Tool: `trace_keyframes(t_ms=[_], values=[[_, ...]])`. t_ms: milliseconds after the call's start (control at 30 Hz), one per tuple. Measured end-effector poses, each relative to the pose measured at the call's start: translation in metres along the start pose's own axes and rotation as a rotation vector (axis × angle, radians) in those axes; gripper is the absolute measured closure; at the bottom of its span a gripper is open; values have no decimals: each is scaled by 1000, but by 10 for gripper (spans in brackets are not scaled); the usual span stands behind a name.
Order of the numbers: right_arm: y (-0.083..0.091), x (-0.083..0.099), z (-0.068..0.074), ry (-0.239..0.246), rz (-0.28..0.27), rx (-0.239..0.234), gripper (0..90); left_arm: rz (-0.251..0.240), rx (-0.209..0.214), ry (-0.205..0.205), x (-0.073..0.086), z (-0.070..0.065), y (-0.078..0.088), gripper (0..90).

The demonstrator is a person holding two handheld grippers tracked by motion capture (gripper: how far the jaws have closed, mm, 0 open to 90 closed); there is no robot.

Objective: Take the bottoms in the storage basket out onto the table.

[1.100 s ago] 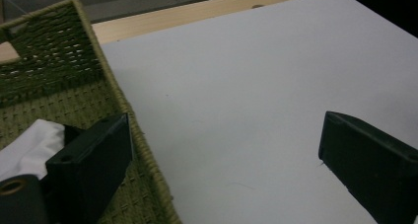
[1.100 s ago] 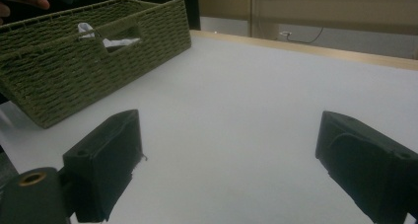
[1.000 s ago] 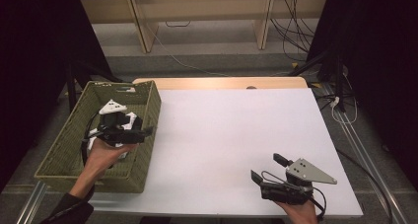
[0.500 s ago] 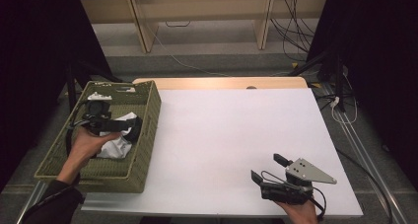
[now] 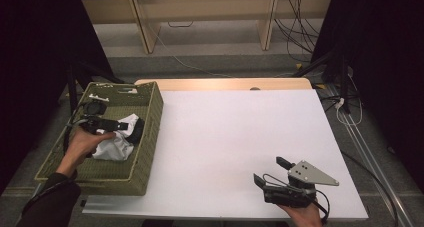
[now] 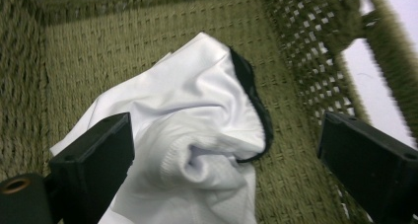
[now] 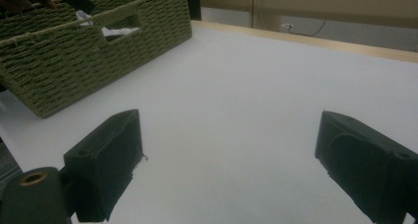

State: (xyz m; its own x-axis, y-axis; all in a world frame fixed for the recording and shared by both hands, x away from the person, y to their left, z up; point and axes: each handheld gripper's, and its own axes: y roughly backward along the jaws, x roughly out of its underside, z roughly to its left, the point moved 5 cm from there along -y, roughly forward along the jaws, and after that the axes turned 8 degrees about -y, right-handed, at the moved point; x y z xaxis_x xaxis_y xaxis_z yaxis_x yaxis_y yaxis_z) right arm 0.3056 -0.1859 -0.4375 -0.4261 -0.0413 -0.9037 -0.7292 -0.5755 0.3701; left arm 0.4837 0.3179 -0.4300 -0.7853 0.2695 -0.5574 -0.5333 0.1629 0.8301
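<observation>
A crumpled white cloth (image 6: 197, 135) with a black edge lies on the floor of the green woven basket (image 5: 145, 137), toward the basket wall nearest the middle of the counter (image 5: 230, 137). The left gripper (image 5: 131, 127) hovers inside the basket just above the cloth, its jaws spread wide with the cloth between and below them, not pinched. The basket sits at the counter's left edge. The right gripper (image 5: 272, 173) rests well apart at the near right of the white counter, its jaws spread and holding nothing, pointed across the bare surface toward the basket.
</observation>
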Motion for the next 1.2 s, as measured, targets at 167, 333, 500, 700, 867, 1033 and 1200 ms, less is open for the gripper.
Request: trace_keyframes(t_ms=[167,333,500,700,867,1033,1200], values=[[-1,1,0,-2,8,0,116,55,17,21,2,5,-12,71],[-1,1,0,4,11,0,118,92,14,67,2,12,-25,78],[-2,2,0,6,17,-2,118,126,17,104,4,15,-36,78],[-2,3,1,8,24,-8,118,201,12,123,11,18,-48,78],[-3,3,2,12,27,-12,120,243,38,162,19,24,-58,65],[-3,4,3,5,32,-23,120,266,77,190,24,26,-62,65],[-2,5,4,8,40,-23,122,283,151,221,30,28,-60,177]])
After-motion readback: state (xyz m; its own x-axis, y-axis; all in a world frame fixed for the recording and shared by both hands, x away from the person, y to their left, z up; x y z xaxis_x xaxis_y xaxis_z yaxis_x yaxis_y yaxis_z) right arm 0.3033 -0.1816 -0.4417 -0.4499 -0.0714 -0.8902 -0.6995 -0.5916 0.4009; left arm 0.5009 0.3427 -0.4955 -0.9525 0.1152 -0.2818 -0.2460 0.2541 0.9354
